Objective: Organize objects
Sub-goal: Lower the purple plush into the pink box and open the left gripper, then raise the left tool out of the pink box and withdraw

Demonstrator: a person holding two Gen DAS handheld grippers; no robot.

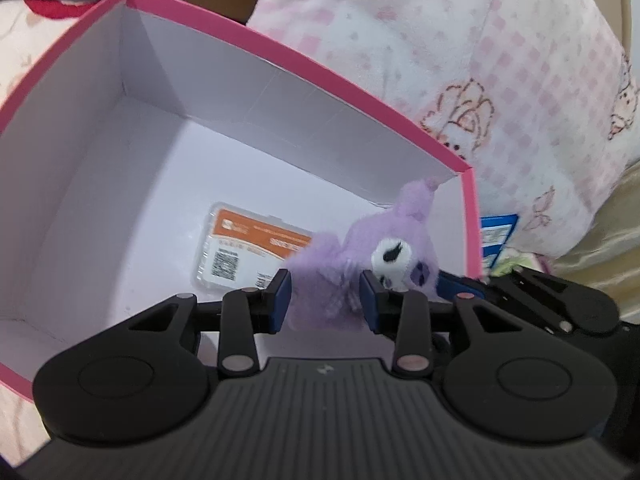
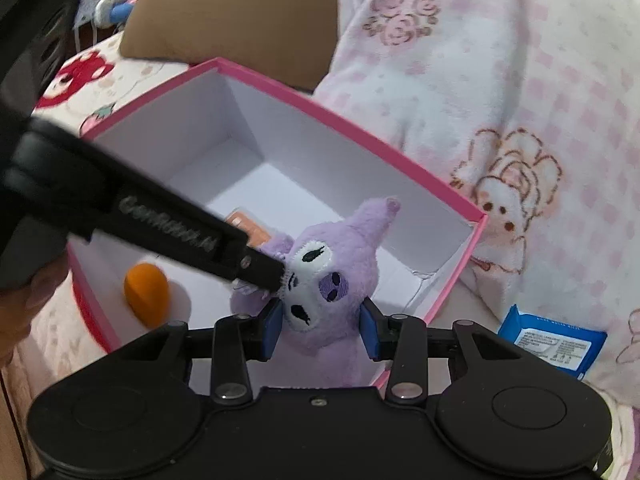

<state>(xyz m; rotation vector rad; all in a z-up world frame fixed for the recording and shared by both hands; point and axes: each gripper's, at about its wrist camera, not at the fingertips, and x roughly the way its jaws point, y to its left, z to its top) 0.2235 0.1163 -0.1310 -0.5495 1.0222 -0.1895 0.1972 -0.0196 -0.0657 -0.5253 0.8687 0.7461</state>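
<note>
A purple plush toy (image 1: 400,232) with a white face hangs over the near right corner of an open pink box with white inside walls (image 1: 80,120). My left gripper (image 1: 326,302) is shut on the plush's body, its blue pads pressing both sides. In the right wrist view my right gripper (image 2: 320,330) is shut on the plush (image 2: 340,248) at the head, above the box (image 2: 320,152). The left gripper's black finger (image 2: 256,266) reaches in from the left and touches the plush's face. One blue finger of the right gripper (image 1: 456,284) shows behind the plush.
Inside the box lie a clear plastic case with an orange label (image 1: 248,248) and an orange egg-shaped object (image 2: 146,294). A blue wipes pack (image 2: 552,344) lies right of the box. A pink-and-white blanket (image 1: 440,60) is heaped behind, with a brown cushion (image 2: 232,12) beyond.
</note>
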